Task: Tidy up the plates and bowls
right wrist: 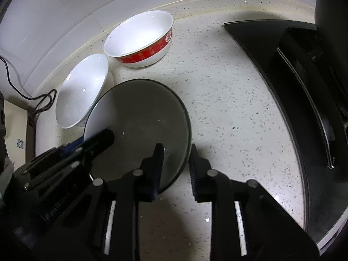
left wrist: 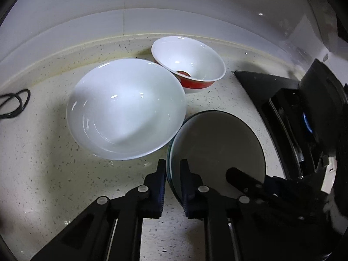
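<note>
A dark glass plate (left wrist: 217, 145) lies on the speckled counter, also in the right wrist view (right wrist: 139, 117). My left gripper (left wrist: 173, 167) straddles its left rim, jaws close around the edge. My right gripper (right wrist: 176, 152) straddles its right rim, jaws a little apart from it. A large white bowl (left wrist: 126, 108) sits left of the plate, also in the right wrist view (right wrist: 80, 91). A white bowl with a red band (left wrist: 189, 65) stands behind by the wall, also in the right wrist view (right wrist: 141, 39).
A black stove top (right wrist: 304, 87) fills the right side, also in the left wrist view (left wrist: 282, 100). A black cable (left wrist: 15, 104) lies at the far left. The white tiled wall (left wrist: 152, 4) runs along the counter's back edge.
</note>
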{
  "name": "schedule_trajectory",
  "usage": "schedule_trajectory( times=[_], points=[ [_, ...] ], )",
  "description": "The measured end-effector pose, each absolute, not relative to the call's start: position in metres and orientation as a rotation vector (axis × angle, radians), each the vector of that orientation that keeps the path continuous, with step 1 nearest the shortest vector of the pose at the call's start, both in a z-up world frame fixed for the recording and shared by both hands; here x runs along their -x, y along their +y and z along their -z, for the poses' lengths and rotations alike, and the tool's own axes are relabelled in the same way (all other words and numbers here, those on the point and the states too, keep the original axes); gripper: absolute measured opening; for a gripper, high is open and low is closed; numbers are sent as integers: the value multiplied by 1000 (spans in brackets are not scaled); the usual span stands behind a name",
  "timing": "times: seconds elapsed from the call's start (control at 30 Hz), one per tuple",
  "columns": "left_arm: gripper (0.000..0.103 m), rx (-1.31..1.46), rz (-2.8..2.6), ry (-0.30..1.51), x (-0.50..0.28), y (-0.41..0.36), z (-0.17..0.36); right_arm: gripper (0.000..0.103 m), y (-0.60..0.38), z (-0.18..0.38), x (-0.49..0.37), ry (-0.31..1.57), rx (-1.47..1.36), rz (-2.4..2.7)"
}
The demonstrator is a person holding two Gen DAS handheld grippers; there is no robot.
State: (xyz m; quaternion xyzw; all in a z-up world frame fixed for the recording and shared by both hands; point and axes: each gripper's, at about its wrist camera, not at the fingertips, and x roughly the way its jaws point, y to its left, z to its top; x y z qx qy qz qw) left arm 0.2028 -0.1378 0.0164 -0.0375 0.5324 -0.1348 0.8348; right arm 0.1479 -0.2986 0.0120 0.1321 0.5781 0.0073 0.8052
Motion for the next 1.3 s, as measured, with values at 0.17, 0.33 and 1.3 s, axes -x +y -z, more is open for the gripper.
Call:
schedule_trajectory(
  times=[0.17,0.33,1.3],
  points=[
    [13,78,291,1128,-198,-137,-14,24,-301,-13,-141,1238,-303,-24],
    [12,59,285,1120,-188,-141,-14,24,-302,-16,-132,1236,-312,-34],
    [12,209,53,997,-82,-46,-51,24,-207,-59,-71,1155,-64,-284]
  ],
)
